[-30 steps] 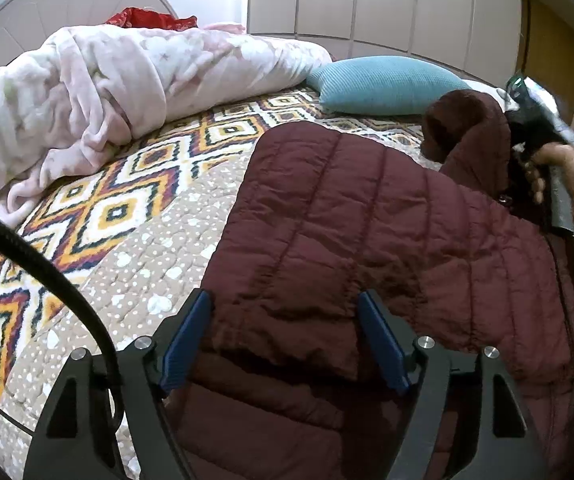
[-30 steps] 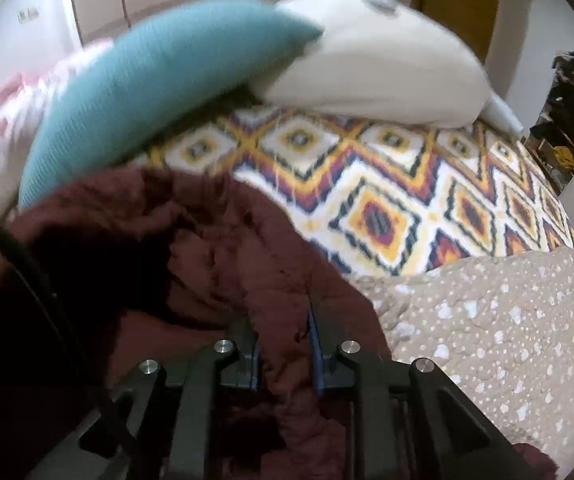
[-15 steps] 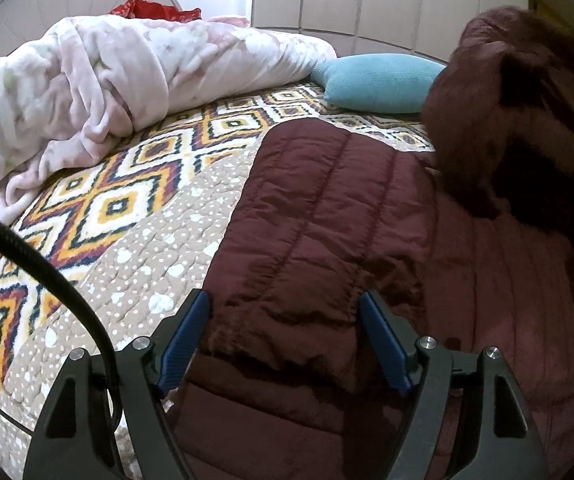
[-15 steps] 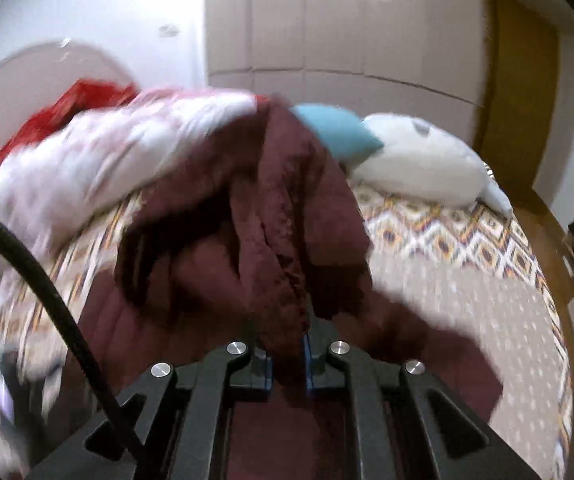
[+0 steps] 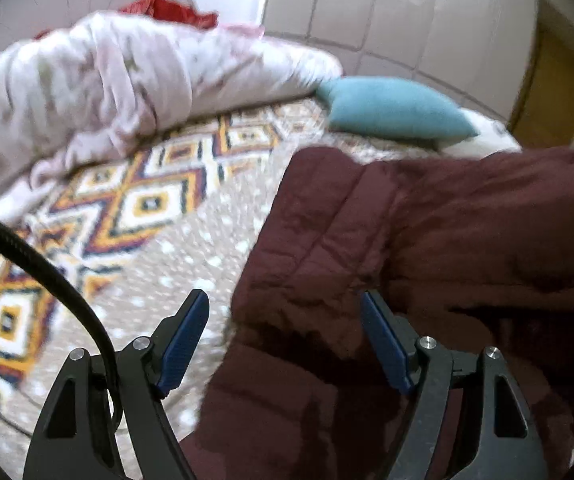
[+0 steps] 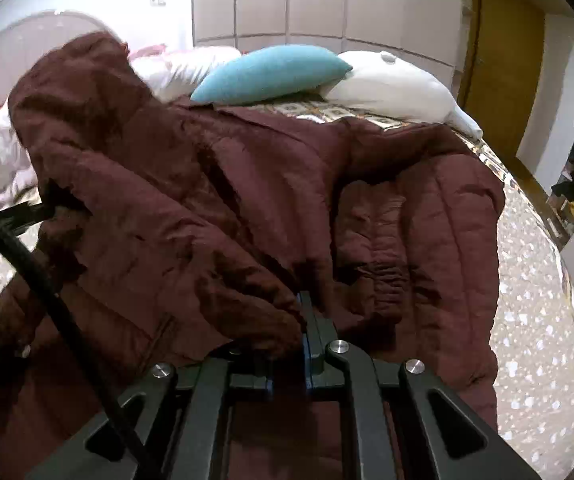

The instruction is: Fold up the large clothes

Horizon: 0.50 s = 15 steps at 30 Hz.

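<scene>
left wrist view: the left gripper (image 5: 285,340) hangs with its blue pads spread wide, nothing between them, over the near left edge of the maroon quilted jacket (image 5: 427,240); that edge runs from near centre up to the far middle; left of it the patterned bedspread (image 5: 135,208) lies bare as far as the heaped pink blanket (image 5: 99,80); a teal pillow (image 5: 391,110) lies beyond the jacket.

right wrist view: the right gripper (image 6: 307,336) is clamped on a fold of the jacket (image 6: 247,184), whose fabric drapes over its left finger; the jacket's right edge falls on dotted bedspread (image 6: 535,300) with open room to the right; teal pillow (image 6: 271,74) and white pillow (image 6: 395,84) lie far.
</scene>
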{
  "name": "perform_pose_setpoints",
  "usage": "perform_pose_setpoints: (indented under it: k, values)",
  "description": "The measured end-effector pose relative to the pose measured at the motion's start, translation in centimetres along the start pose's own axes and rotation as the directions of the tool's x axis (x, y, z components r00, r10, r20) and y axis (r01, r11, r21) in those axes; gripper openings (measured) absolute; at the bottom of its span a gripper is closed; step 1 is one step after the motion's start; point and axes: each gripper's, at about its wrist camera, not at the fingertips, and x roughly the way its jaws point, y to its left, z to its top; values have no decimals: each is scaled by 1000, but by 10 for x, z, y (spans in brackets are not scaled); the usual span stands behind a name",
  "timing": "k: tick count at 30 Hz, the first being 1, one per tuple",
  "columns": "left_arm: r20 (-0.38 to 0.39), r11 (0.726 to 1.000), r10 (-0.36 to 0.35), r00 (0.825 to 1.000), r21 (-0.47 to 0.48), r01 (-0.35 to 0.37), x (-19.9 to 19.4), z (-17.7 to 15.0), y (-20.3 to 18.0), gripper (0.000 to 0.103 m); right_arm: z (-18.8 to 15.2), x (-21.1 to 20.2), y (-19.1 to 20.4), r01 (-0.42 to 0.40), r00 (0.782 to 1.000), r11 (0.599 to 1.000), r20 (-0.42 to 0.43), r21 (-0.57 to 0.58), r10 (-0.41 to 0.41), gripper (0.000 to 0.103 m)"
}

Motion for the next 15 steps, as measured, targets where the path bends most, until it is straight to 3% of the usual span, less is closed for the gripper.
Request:
perform_pose_setpoints:
  k: [3,5,6,7,9,12,15]
  values:
    - [46,999,-8,999,43,6,-34,4,-1,77,-6,-8,-3,-6,1000,1000,15,-14,6,12]
    - [64,998,-29,998,57,25,-51,10,-1,77,-12,-21,-8,-7,1000,1000,14,-19,8,23]
    - [83,998,-40,996,55,35,-61,17,-2,78,-13,-25,-9,-11,1000,1000,8,-15,11,38]
    - [95,998,-42,995,55,37,-65,21,-4,79,-16,-33,-13,-32,999,999,5,-4,32,46]
    - [118,997,-50,992,64,42,-72,34,-14,87,-22,-49,-20,-54,998,998,14,15,54,47]
    - [89,994,-79,993,85,72,-60,45,-29,87,-27,-67,-37,-104,995,989,17,100,103,51]
    - [13,990,-72,997,119,70,-32,38,-48,87,-28,-73,-63,-197,980,942,43,271,192,57]
